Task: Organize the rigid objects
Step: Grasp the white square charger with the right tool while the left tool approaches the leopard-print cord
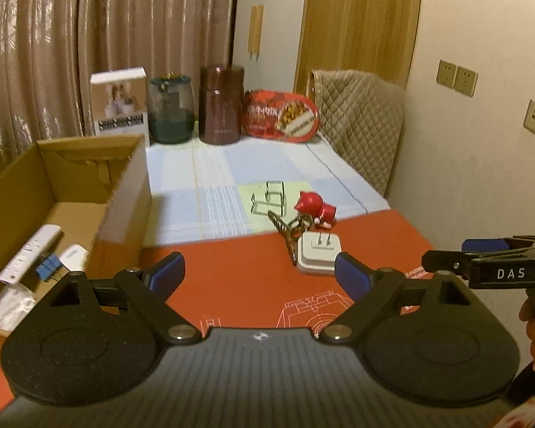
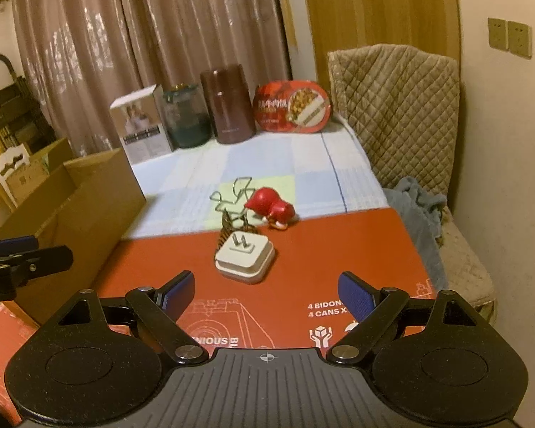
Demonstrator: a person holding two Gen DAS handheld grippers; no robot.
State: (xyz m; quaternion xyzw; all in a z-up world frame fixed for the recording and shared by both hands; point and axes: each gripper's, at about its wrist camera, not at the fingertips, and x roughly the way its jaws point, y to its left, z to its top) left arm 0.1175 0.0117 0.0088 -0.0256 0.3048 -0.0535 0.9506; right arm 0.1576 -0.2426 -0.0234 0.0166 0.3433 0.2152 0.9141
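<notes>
The white plug adapter (image 2: 245, 256) lies flat on the red tabletop (image 2: 339, 249), straight ahead of the right tool (image 2: 266, 294), its two prongs pointing up and slightly away. It looks light, hard and smooth, so a squeeze across its rounded side walls, not the prongs, seems safest. It is squarish, with no clear long axis. Just beyond it lie a striped clip (image 2: 228, 232), a wire clip (image 2: 232, 196) and a red figurine (image 2: 273, 207). Both tools hang spread and empty; the left tool (image 1: 258, 276) has the cardboard box (image 1: 125, 185) to its left.
</notes>
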